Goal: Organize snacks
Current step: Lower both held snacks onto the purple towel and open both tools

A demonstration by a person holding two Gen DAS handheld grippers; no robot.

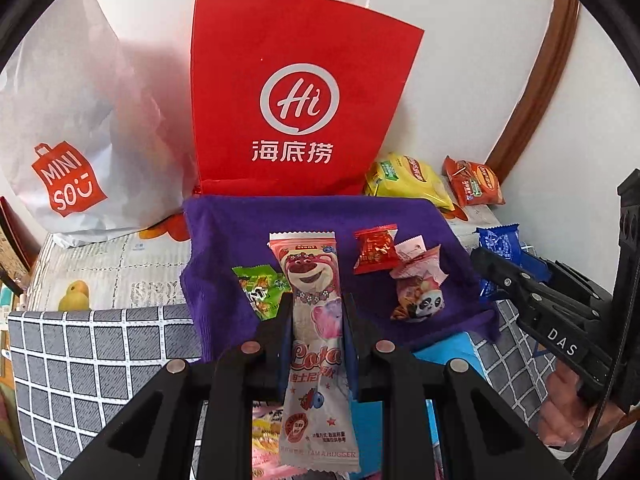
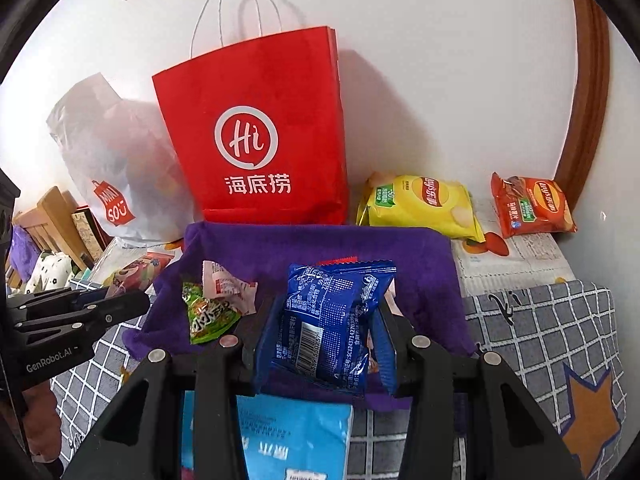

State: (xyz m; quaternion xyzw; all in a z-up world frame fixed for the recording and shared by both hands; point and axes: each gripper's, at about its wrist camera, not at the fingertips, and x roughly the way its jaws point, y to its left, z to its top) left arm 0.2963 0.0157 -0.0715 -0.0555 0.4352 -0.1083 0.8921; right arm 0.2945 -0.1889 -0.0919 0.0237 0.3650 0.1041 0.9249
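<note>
My left gripper [image 1: 316, 312] is shut on a long pink bear-print snack packet [image 1: 312, 276], held upright over the purple cloth [image 1: 240, 232]. On that cloth lie a green packet [image 1: 262, 288], a small red packet [image 1: 374, 250] and a pink panda packet [image 1: 420, 288]. My right gripper [image 2: 326, 312] is shut on a blue snack packet [image 2: 332, 320] above the same purple cloth [image 2: 420, 264], where a green packet [image 2: 208, 316] and a white-pink packet [image 2: 224, 284] lie. The right gripper's fingers [image 1: 532, 300] and blue packet [image 1: 500, 244] show at the right of the left wrist view.
A red paper bag [image 1: 300, 100] and a white Miniso plastic bag [image 1: 68, 128] stand against the wall behind the cloth. Yellow chips [image 2: 420, 204] and orange chips [image 2: 532, 204] lie at the back right. A light blue pack [image 2: 296, 436] lies under my right gripper on the checked cover [image 2: 540, 328].
</note>
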